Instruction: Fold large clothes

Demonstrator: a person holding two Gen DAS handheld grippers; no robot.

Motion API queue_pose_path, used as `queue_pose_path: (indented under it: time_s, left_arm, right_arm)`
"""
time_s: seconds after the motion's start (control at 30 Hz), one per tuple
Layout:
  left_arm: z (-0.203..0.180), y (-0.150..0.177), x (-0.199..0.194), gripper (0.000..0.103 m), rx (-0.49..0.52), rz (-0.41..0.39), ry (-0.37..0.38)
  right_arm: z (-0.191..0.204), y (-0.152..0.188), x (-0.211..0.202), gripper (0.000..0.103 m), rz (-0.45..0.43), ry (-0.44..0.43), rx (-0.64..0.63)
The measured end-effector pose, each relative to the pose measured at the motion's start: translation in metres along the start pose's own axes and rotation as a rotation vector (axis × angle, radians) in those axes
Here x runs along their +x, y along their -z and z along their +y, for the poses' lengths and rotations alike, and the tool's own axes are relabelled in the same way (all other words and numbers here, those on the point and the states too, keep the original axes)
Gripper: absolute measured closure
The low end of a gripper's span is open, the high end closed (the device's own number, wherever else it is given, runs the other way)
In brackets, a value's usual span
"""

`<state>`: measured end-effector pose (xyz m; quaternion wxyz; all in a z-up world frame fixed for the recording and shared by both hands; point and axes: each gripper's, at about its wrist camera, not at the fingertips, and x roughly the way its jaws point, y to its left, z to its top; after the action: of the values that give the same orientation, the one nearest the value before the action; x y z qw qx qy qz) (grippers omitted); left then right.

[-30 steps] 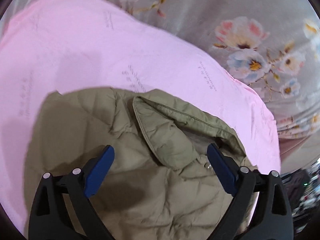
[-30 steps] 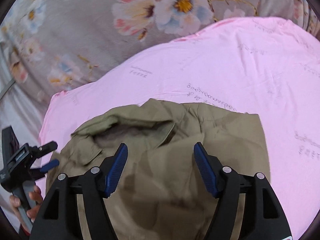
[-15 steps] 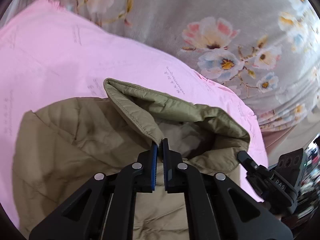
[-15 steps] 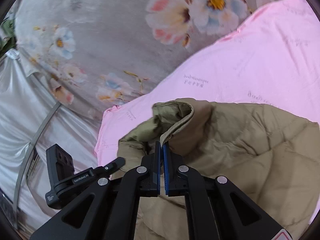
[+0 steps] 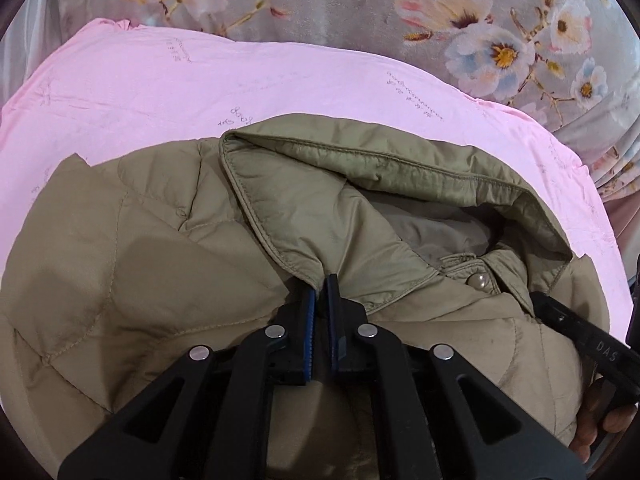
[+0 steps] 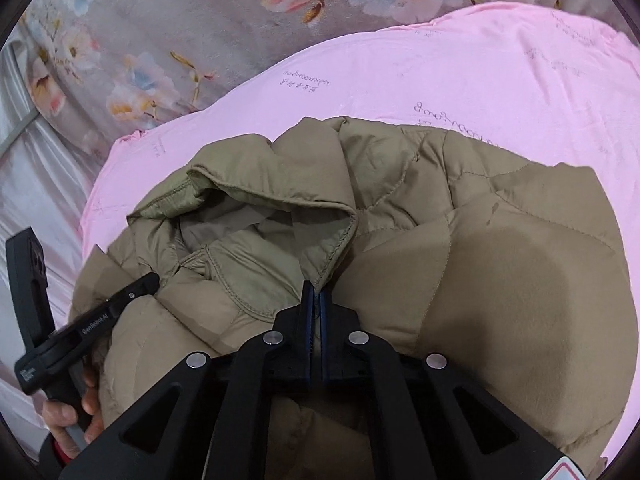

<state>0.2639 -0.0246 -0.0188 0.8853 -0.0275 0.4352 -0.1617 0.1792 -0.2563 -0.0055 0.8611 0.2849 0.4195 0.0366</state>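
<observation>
An olive quilted jacket point(image 5: 160, 260) lies bunched on a pink sheet point(image 5: 200, 80). Its collar point(image 5: 360, 168) stands up around the open neck, with a snap button point(image 5: 479, 281) below it. My left gripper point(image 5: 322, 286) is shut on the collar's near left edge. In the right wrist view my right gripper point(image 6: 318, 290) is shut on the collar's point(image 6: 280, 196) right corner, with the jacket body point(image 6: 500, 280) spread to its right. Each view shows the other tool: the right gripper point(image 5: 538, 298) at the far right, the left gripper point(image 6: 150, 280) at the left, pressed against the fabric.
Grey floral cloth point(image 5: 360, 8) lies beyond the pink sheet point(image 6: 440, 60) and shows again as the floral cloth point(image 6: 160, 20). Pale shiny fabric point(image 6: 36, 184) sits at the left edge. A hand point(image 6: 68, 420) holds the left tool's handle; another hand point(image 5: 600, 436) holds the right one.
Both grippers went from wide open above the jacket to shut on the collar's two edges. Both have since sunk lower, and the left one has rolled, with the collar still pinched.
</observation>
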Motion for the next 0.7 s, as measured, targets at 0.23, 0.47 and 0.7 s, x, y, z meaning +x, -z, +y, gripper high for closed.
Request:
queue_pose_path:
  time_s: [0.23,0.47,0.7]
  left_arm:
    - [0.018,-0.013,-0.060,0.057,-0.015,-0.070,0.047]
    - [0.025,-0.112,-0.071,0.052,-0.099,-0.154,0.015]
    - [0.050,-0.134,0.016,0.068,-0.347,0.046,0.045]
  right_arm:
    - [0.017,-0.007,-0.063,0.083,-0.128,0.054,-0.006]
    - [0.050,-0.076,-0.044,0.082,-0.148,-0.048,0.030]
    - [0.046,-0.094,0.013,0.082,-0.107,-0.114,0.155]
